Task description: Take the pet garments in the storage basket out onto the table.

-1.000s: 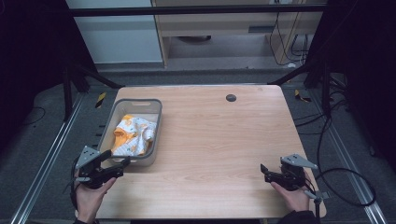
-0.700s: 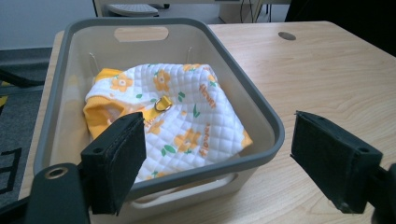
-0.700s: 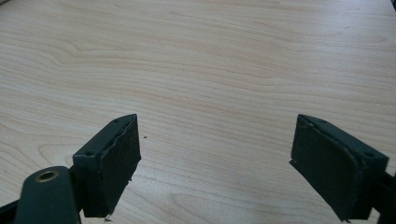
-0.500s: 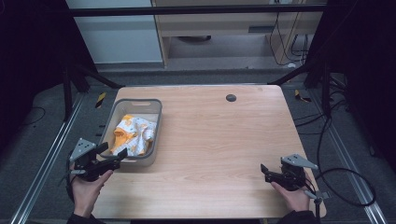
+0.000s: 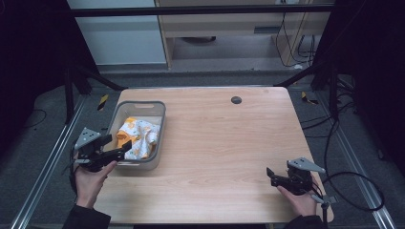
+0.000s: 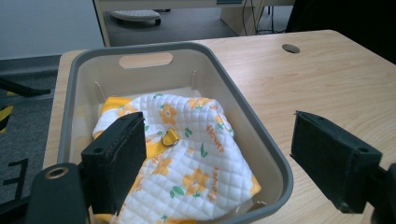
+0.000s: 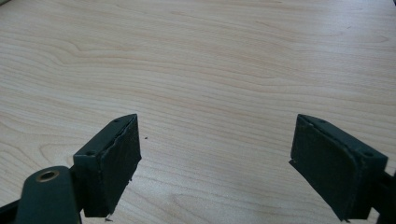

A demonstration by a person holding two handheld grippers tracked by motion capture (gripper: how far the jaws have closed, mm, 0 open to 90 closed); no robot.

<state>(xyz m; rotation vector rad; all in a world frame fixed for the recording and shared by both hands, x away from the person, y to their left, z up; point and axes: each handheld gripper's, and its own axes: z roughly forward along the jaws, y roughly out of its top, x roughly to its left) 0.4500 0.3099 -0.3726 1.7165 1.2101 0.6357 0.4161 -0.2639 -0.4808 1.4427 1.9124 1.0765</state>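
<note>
Our left gripper: jaws wide, nothing between them, hovering at near rim of grey rectangular plastic bin. Inside bin lies quilted white cloth with orange flower print, small yellow ring on top. Our right gripper: jaws wide too, empty, over bare light wooden table, well apart from bin. We judge step as reach for cloth. Next: dip left gripper into bin, close on raised fold.
</note>
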